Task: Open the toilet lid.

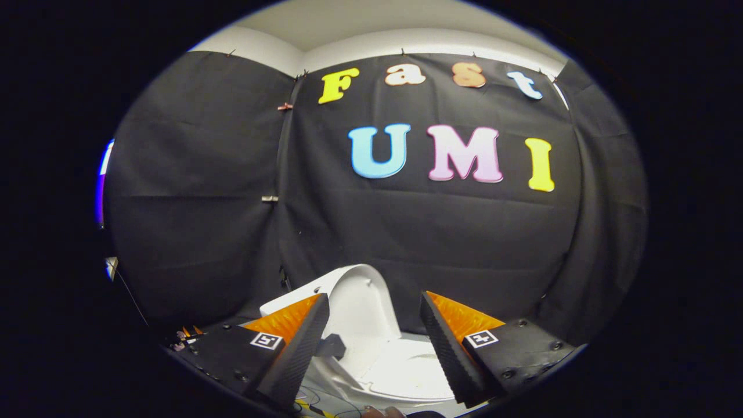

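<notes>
A white toilet stands low against the black cloth wall, just ahead of my fingers. Its lid (363, 296) is raised and stands nearly upright, leaning back toward the cloth, with its inner face toward me. The seat and bowl rim (406, 374) lie flat below it, seen between my fingertips. My gripper (374, 310) is open, its two fingers wide apart with nothing held between them. The left finger (299, 348) hangs beside the lid's left edge, apart from it as far as I can tell. The right finger (450, 348) hangs over the right of the seat.
Black cloth walls close the booth behind and on both sides. Thin cables (316, 403) run over the floor in front of the toilet's base. Small clutter (183, 337) sits low at the left by the cloth.
</notes>
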Motion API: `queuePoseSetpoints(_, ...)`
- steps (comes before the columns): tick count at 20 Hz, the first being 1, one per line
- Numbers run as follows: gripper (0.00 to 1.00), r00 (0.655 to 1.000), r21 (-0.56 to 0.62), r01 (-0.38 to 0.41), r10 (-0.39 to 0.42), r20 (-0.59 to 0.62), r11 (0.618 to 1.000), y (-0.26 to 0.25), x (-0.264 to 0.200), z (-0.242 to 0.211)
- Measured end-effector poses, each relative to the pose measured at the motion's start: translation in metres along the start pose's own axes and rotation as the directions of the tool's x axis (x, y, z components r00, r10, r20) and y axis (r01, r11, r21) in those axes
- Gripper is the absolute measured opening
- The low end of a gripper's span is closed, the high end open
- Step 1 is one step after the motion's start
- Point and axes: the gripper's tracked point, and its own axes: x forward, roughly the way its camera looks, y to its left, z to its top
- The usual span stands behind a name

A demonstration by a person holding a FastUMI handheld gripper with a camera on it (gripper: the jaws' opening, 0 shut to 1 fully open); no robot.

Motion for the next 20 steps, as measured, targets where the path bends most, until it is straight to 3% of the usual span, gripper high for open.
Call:
queuePoseSetpoints(11, 0.97, 0.979, 0.100, 0.127, -0.141, 0.149, 0.987, -0.110, -0.117, 0.070)
queuePoseSetpoints(20, 0.98, 0.967, 0.109, 0.171, -0.188, 0.171, 0.979, -0.138, -0.152, 0.076)
